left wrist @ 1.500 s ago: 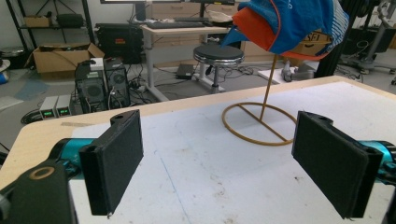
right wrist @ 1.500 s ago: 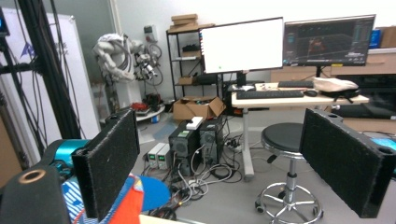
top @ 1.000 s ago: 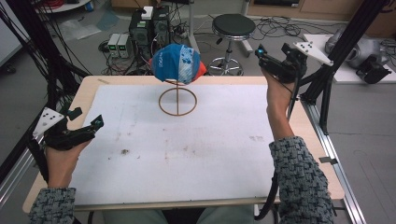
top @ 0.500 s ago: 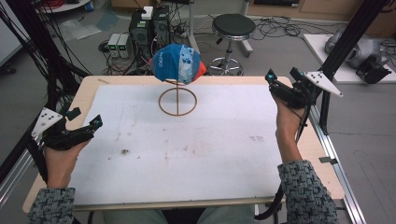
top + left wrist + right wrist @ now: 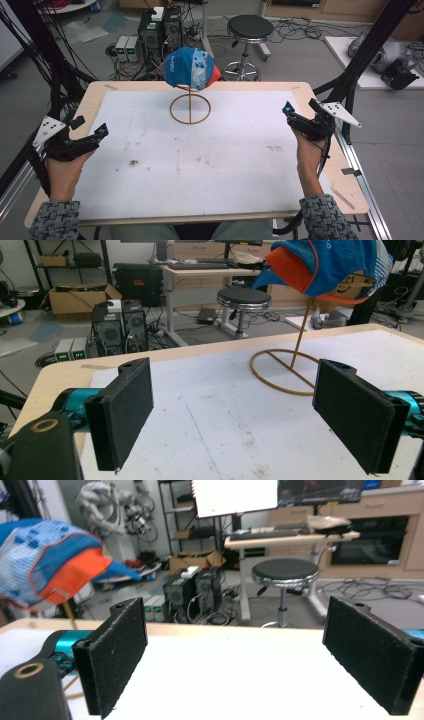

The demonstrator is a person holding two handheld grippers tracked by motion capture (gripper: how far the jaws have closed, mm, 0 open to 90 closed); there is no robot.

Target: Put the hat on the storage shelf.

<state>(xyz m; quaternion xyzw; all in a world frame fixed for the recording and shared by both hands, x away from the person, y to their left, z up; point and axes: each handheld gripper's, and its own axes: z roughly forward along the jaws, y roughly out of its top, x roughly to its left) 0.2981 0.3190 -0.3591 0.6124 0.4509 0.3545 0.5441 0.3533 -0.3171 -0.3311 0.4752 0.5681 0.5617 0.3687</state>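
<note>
A blue and orange cap (image 5: 190,69) hangs on top of a thin wooden stand with a ring base (image 5: 190,108) at the far middle of the white mat (image 5: 210,165). The cap (image 5: 325,265) also appears at the upper right of the left gripper view, and the cap (image 5: 47,562) sits at the left of the right gripper view. My left gripper (image 5: 90,132) rests open over the mat's left edge, nothing between its jaws. My right gripper (image 5: 301,111) is open near the right edge, held above the table, also empty.
The wooden table edge (image 5: 320,95) frames the mat. Black frame posts (image 5: 365,55) rise at both sides. Behind the table stand a round black stool (image 5: 249,30) and computer boxes (image 5: 160,25) among floor cables.
My right gripper has come down and toward me from the far right corner to the mat's right edge. The left gripper has hardly moved. The cap stays on its stand.
</note>
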